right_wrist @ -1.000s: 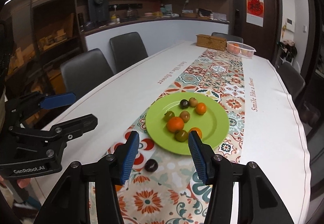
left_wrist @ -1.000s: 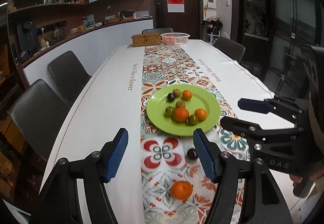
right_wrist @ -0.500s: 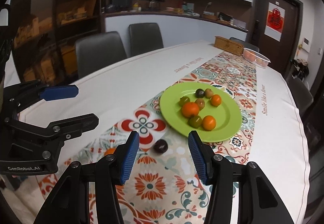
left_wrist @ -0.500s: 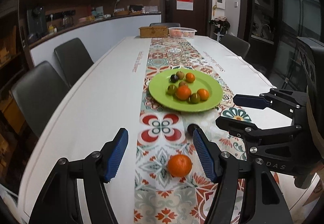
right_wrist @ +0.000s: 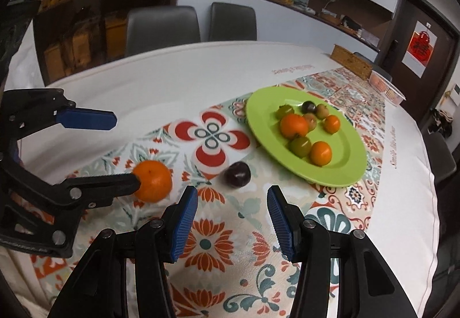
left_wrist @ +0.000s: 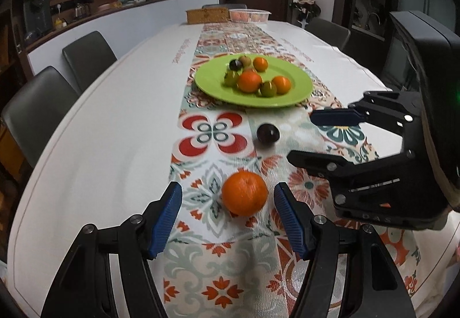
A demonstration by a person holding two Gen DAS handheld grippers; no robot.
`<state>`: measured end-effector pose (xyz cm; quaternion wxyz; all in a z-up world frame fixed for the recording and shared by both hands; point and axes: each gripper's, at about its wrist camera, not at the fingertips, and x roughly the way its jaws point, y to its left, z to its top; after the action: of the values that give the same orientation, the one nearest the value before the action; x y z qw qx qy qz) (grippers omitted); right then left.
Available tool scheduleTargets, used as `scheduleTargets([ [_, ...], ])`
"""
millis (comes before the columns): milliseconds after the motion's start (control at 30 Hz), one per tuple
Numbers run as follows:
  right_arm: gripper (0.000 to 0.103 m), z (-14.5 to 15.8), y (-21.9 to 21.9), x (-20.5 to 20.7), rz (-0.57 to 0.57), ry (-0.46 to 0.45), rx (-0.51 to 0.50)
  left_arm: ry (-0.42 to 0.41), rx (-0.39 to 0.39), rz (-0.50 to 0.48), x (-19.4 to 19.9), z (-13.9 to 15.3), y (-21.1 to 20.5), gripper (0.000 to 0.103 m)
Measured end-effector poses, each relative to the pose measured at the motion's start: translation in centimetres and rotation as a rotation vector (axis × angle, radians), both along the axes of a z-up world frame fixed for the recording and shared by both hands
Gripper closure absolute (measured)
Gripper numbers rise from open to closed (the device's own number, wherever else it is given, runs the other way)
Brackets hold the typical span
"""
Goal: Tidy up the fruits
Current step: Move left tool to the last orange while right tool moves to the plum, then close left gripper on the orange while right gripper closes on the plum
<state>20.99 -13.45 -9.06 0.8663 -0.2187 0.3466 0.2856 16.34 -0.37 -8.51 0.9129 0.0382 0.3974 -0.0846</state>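
An orange (left_wrist: 244,193) lies on the patterned table runner, just ahead of my open left gripper (left_wrist: 227,204) and between the lines of its blue pads, untouched. In the right wrist view the same orange (right_wrist: 153,184) shows beside the left gripper's lower finger. A dark plum (right_wrist: 237,170) rests on the runner just beyond my open right gripper (right_wrist: 232,210); the plum (left_wrist: 267,133) also shows in the left wrist view. Behind both stands a green plate (left_wrist: 212,85) holding several oranges and green and dark fruits; the plate (right_wrist: 349,160) sits to the right in the right wrist view.
The long white table (left_wrist: 115,122) carries a wicker box (left_wrist: 206,15) and a white basket of fruit (left_wrist: 249,15) at its far end. Grey chairs (left_wrist: 37,105) line the left side. The right gripper's body (left_wrist: 382,174) hangs close on the right.
Both grippers have come down toward the runner. The orange now sits level with the left pads and the plum lies close ahead of the right pads. Neither jaw width changed.
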Motion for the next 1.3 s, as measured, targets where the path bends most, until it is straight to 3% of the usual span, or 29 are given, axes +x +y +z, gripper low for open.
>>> scheduleTargets([
  [300, 0.052, -2.0, 0.4, 1.5, 0.007, 0.019, -0.029, 0.056, -0.014, -0.022, 0.9, -1.6, -0.4, 0.039],
  [800, 0.052, -3.0, 1.4, 3.6, 0.02, 0.029, -0.023, 0.102, -0.089, -0.039, 2.3, -2.2, -0.1, 0.063],
  [900, 0.053, -3.1, 1.7, 4.0, 0.02, 0.026, -0.019, 0.11, -0.106, -0.042, 2.6, -2.1, 0.2, 0.063],
  [1167, 0.072, -3.2, 1.8, 4.7, 0.001, 0.062, 0.02, 0.064, -0.09, -0.018, 3.8, -0.9, 0.5, 0.063],
  [1300, 0.073, -3.1, 1.6, 4.5, -0.007, 0.065, 0.033, 0.057, -0.079, -0.006, 4.5, -0.9, 0.6, 0.063],
])
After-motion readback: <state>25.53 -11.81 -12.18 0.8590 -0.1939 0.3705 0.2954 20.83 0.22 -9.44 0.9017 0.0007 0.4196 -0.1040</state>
